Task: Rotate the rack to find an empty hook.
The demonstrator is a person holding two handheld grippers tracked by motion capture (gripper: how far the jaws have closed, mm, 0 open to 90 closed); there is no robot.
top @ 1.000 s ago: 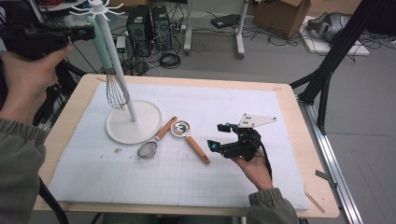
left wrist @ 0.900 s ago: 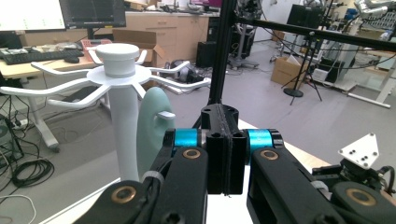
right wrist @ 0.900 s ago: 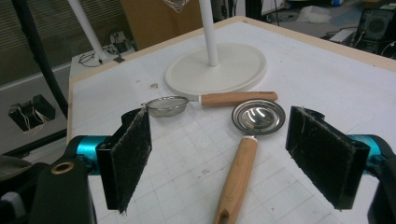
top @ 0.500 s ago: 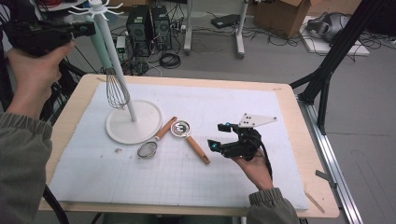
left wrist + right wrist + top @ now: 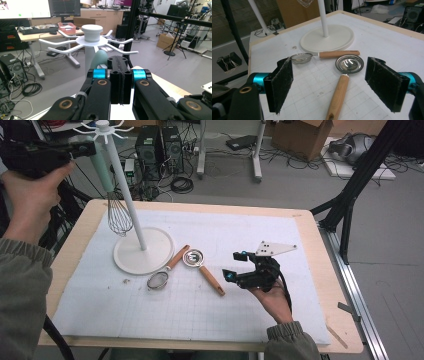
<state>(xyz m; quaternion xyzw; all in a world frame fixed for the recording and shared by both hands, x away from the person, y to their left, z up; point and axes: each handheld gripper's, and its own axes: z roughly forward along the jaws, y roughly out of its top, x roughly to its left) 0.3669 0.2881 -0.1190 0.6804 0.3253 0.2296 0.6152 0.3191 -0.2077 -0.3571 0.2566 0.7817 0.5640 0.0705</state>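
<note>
1. Raised slightly higher than half a second ago: left gripper (image 5: 82, 148), up by the head of the white hook stand (image 5: 131, 222); right gripper (image 5: 239, 268) unmoved in that time.
2. Clenched jaws on the left gripper (image 5: 121, 75) – pads pressed flat together, nothing seen between them, with a pale green handle (image 5: 99, 59) just behind, under the stand's hooks.
3. Hanging from that stand: a wire whisk (image 5: 119, 216), well above the round base.
4. Released and wide apart, the right gripper (image 5: 337, 83), low over the white mat (image 5: 165, 310) on the worktop (image 5: 320, 255).
5. Lying between those open jaws in the right gripper view: a wooden-handled steel measuring spoon (image 5: 342, 82) – untouched.
6. Just beyond, a small mesh strainer (image 5: 317, 56), its wooden handle tip near the stand's base.
</note>
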